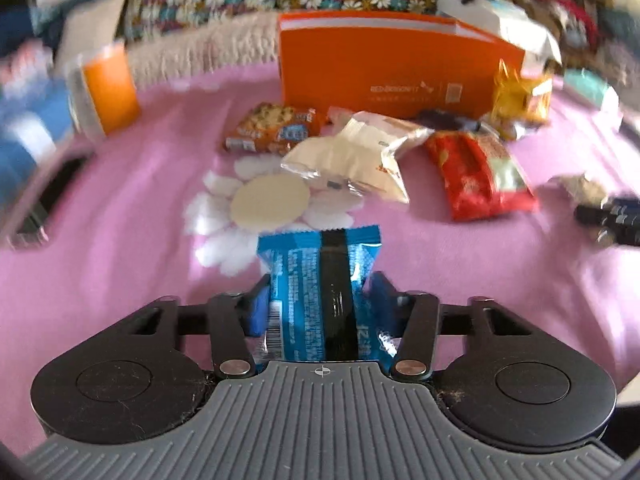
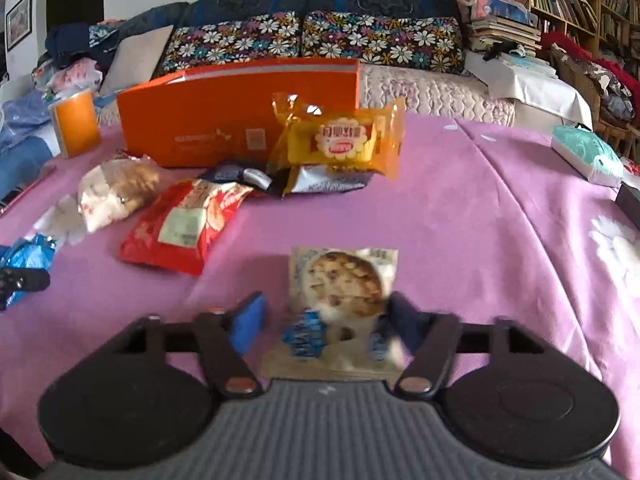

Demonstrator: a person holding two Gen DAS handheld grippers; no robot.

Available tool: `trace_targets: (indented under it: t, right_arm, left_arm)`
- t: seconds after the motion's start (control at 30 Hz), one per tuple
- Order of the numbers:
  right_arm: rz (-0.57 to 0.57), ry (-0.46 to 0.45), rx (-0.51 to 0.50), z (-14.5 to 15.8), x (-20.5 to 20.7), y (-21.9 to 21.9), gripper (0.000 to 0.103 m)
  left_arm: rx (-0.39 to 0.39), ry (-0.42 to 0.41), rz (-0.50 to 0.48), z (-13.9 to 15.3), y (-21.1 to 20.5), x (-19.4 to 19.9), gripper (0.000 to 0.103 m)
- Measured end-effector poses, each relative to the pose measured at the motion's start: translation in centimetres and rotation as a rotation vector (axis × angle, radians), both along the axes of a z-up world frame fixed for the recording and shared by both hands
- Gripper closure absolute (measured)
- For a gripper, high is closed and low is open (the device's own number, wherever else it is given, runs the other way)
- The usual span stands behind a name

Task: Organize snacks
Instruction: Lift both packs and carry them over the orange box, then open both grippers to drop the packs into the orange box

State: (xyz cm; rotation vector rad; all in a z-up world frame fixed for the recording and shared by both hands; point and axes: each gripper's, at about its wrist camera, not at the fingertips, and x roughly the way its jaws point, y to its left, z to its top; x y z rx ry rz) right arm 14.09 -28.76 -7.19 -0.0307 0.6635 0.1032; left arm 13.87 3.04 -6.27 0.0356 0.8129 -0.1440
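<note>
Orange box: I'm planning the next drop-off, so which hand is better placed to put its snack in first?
Left, probably. The left gripper is clamped on the blue packet. The right gripper has the cookie packet between its fingers, one pad apart. The orange box faces both.

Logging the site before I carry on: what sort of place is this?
Probably a home living room: a sofa with floral cushions, bookshelves at right, and a table under a pink cloth.
</note>
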Motion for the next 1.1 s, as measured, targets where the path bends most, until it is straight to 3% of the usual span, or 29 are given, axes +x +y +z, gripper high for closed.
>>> trace_targets:
  t: [0.03, 0.13, 0.33, 0.5, 0.7, 0.9, 0.97, 1.03, 1.1]
  right_arm:
    - [-0.002, 0.001, 0.018, 0.1, 0.0, -0.2, 0.052]
    - [-0.01, -0.005, 0.078, 0.6, -0.3, -0.8, 0.054]
    - [-0.012, -0.12, 0.176, 4.3, -0.3, -0.6, 0.054]
    - [0.012, -0.203, 0.188, 8.0, 3.1, 0.8, 0.054]
    - [0.064, -0.258, 0.128, 11.8, 12.3, 3.1, 0.054]
    - [0.095, -0.233, 0.132, 11.0, 20.4, 5.3, 0.053]
    - [0.106, -0.211, 0.145, 10.0, 22.0, 6.0, 0.051]
    - [0.107, -0.195, 0.161, 9.5, 22.5, 6.3, 0.05]
    - [0.113, -0.208, 0.19, 10.1, 21.3, 6.1, 0.042]
  left_arm:
    - [-0.011, 0.003, 0.014, 0.2, 0.3, 0.1, 0.082]
    - [-0.038, -0.008, 0.027, 1.0, 1.0, -0.4, 0.083]
    - [-0.137, -0.047, 0.041, 3.9, 1.9, 0.2, 0.083]
    - [-0.19, -0.139, 0.006, 8.6, 1.5, 5.6, 0.083]
    - [-0.193, -0.257, -0.015, 12.7, -0.4, 14.4, 0.083]
    - [-0.138, -0.264, -0.027, 12.2, -3.0, 21.9, 0.082]
    - [-0.12, -0.237, -0.026, 11.1, -3.5, 23.8, 0.075]
    - [-0.098, -0.203, -0.01, 10.3, -3.3, 24.0, 0.071]
    - [-0.1, -0.232, -0.024, 10.5, -2.7, 22.4, 0.064]
